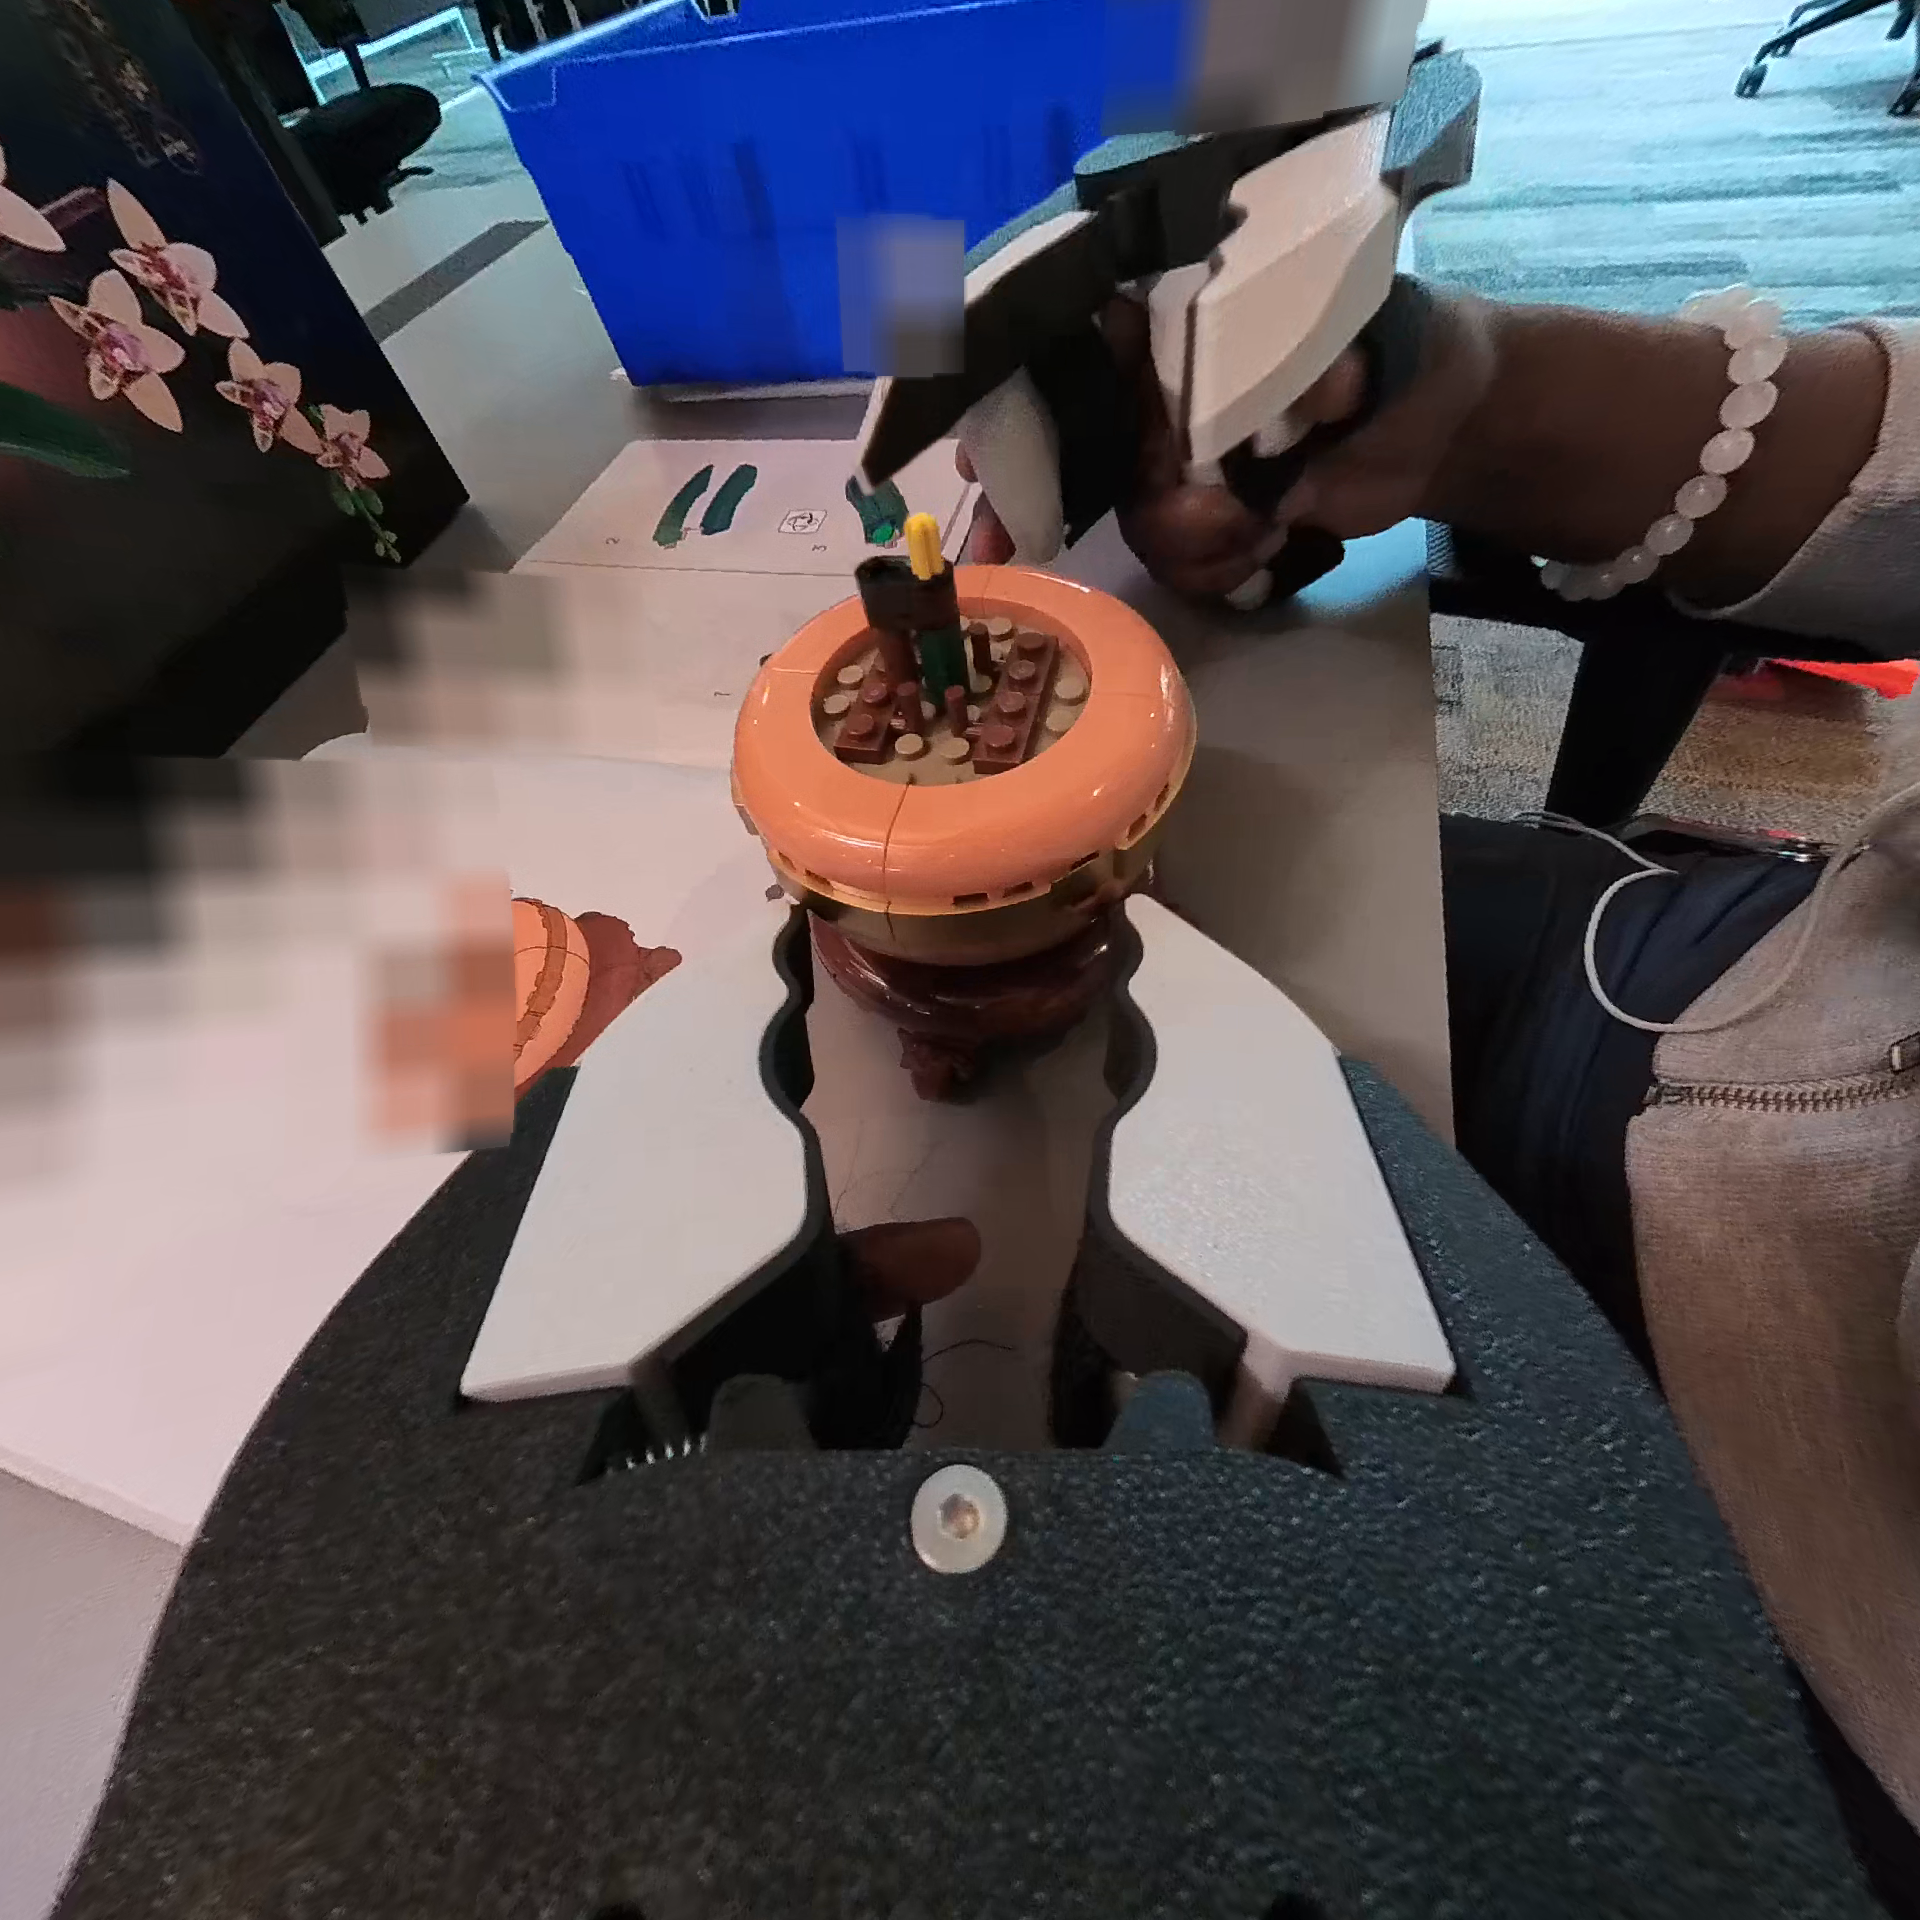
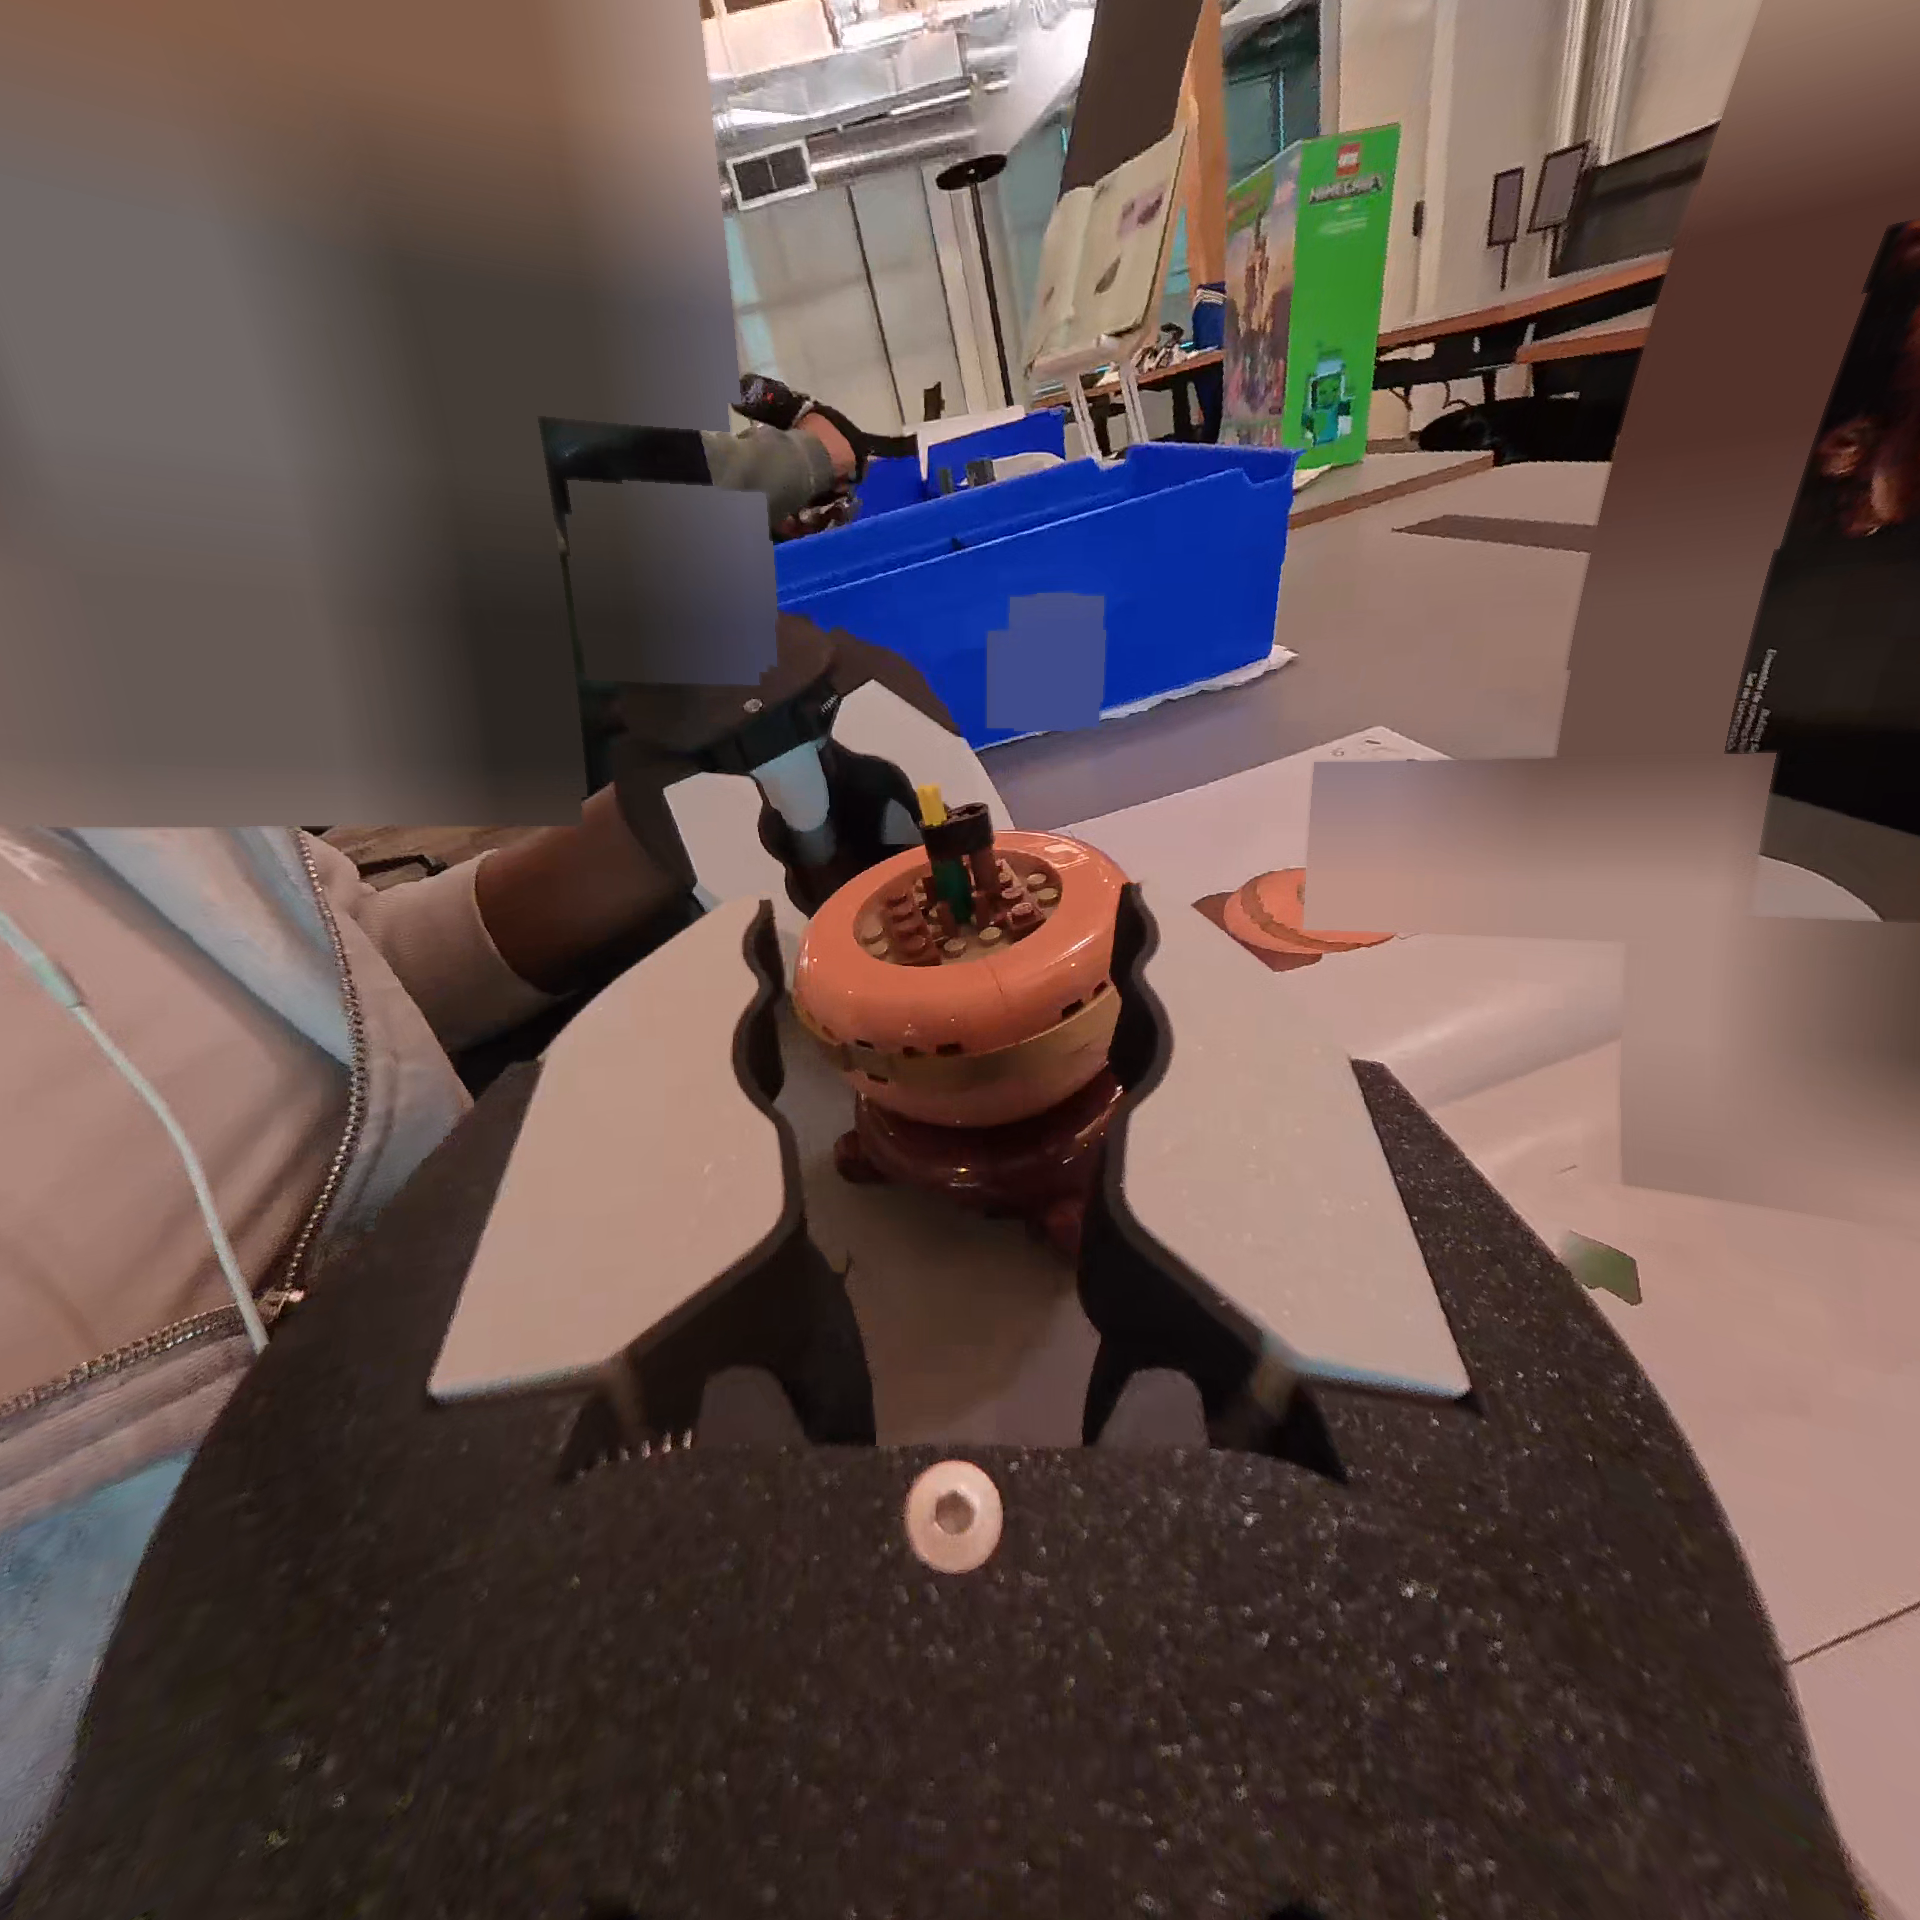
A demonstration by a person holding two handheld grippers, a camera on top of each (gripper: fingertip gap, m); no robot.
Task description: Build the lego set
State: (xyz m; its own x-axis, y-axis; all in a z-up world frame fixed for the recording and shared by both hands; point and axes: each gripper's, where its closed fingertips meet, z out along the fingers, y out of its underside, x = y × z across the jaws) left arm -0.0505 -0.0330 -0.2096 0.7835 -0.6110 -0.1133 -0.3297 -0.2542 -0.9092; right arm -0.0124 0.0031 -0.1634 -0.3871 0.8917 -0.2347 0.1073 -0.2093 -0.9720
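Left claw [image 1: 964,925] low on the grey table [image 1: 1299,779], spread about as wide as the dark brown foot of the toy flowerpot [image 1: 961,821], one tip on each side of that foot. Not clear whether pressing on it or only just beside it, since the pot's broad orange rim hides the very tips.

Pot upright, right at the left claw's tips and centred between them. Inside the rim, a studded floor of tan and brown bricks. Rising from its middle, a green stem [image 1: 940,655] topped by a yellow peg [image 1: 922,542], with a dark connector piece [image 1: 883,587] touching it on the left.

Right claw [image 2: 951,925] raised on the far side of the pot from the left claw, held in a hand [image 1: 1455,447] with a white bead bracelet [image 1: 1735,416], tips tilted down toward the yellow peg but apart from it. Spread wide, holding nothing. From its own camera, the pot framed between its two tips and lower than them.

Beyond the left claw's tips, past the pot, a printed sheet [image 1: 675,499] flat on the table; farther on, a blue bin [image 1: 790,208]. Off to the left of the left claw, a dark box with orchid pictures [image 1: 156,312].
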